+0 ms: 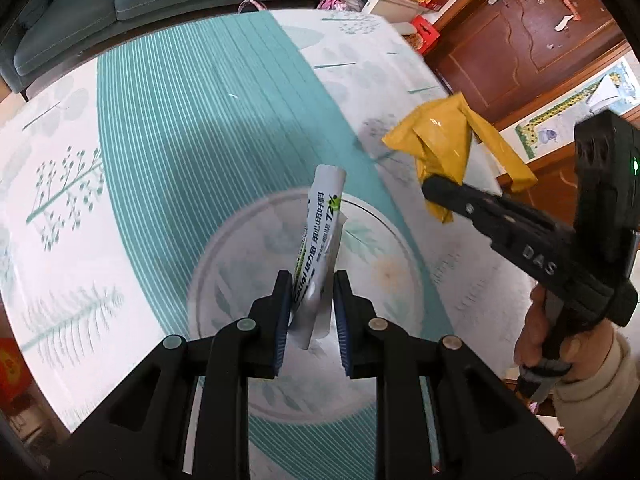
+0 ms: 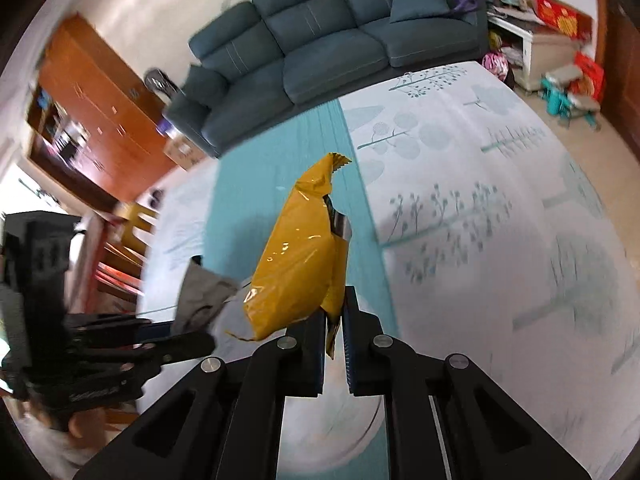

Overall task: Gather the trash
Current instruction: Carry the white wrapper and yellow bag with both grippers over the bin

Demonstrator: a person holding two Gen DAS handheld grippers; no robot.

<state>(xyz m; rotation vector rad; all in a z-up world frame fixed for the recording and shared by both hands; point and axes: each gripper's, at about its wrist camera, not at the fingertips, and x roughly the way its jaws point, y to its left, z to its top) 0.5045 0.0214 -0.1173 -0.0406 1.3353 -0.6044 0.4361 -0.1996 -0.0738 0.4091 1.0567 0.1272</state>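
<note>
Both grippers are seen clamped on trash above a patterned mat. Between the blue pads of the left gripper [image 1: 309, 308] a white sachet [image 1: 318, 248] with green and dark print is pinched by its lower part, its free end standing up and away from the fingers. By the right gripper [image 2: 334, 328] a crumpled yellow wrapper [image 2: 298, 256] is held at its lower edge, the silver inside showing along one side. In the left wrist view the right gripper is carried by a hand [image 1: 536, 336] in a pale sleeve [image 1: 600, 376] at the right. Beneath both pieces the mat [image 1: 160, 128] is spread, teal-striped down the middle and white with plant prints toward its edges. Beyond the mat's far edge a dark teal sofa [image 2: 328, 40] is set.
</note>
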